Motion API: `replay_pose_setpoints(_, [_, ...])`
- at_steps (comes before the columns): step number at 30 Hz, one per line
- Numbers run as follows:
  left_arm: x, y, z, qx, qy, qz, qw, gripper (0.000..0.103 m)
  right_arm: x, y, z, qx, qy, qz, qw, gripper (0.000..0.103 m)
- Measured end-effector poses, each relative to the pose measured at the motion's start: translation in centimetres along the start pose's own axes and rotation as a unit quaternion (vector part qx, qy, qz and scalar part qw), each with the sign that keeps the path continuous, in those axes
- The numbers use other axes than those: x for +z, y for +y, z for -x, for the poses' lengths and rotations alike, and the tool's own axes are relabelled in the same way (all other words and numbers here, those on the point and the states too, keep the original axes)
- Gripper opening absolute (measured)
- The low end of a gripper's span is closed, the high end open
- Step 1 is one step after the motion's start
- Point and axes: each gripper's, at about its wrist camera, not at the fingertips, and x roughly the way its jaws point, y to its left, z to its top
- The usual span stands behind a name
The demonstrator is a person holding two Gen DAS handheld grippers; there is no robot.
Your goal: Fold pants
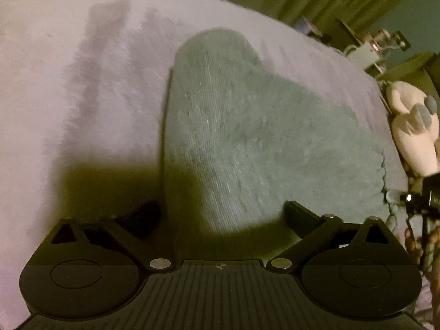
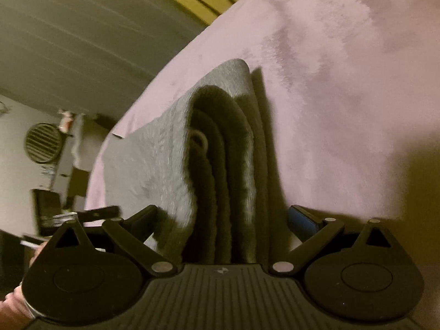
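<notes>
I have the pants [image 1: 247, 137] lying folded in a thick grey stack on the pink bed [image 1: 82, 82], and my left hand-held gripper [image 1: 220, 214] hangs over their near end, jaws spread wide and empty. My right hand-held gripper [image 2: 220, 217] likewise stands wide, straddling the layered edge without pinching it. The fleece looks soft, floppy and light, so I'd pinch all layers together at that edge.

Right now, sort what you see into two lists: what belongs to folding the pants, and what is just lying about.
Belongs to the job:
- grey pants, folded in layers
- pink blanket they lie on
- left gripper, fingers wide apart
- right gripper, fingers wide apart

Just lying about:
- plush toy at the bed's edge
- round fan by the wall
</notes>
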Motion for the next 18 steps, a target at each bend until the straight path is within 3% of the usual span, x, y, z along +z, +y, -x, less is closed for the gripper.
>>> replay_pose_setpoints(4, [0.8, -1.2, -1.1, -0.018, -0.004, -0.063, 0.9979, 0.103, 1.6, -1.8, -0.8, 0.06, 0.008, -0.032, 0.998, 0.099])
replay_pose_setpoints(7, [1.1, -2.1, -1.8, -0.042, -0.004, -0.077, 0.9961, 0.103, 2.4, -1.2, -2.1, 0.087, 0.023, -0.028, 0.996, 0.099])
replay_pose_setpoints(12, [1.5, -2.0, -3.3, -0.062, -0.004, -0.09, 0.994, 0.103, 1.6, 1.1, -3.2, 0.075, 0.039, 0.028, 0.996, 0.099])
replay_pose_setpoints(16, [1.7, -0.6, -2.9, -0.092, -0.011, -0.044, 0.9947, 0.103, 0.6, 2.0, -3.1, 0.065, 0.026, 0.05, 0.996, 0.099])
replay_pose_setpoints(18, [1.5, -1.2, -2.8, -0.075, -0.015, -0.036, 0.9964, 0.103, -0.2, 2.6, -2.6, 0.063, 0.016, 0.061, 0.996, 0.099])
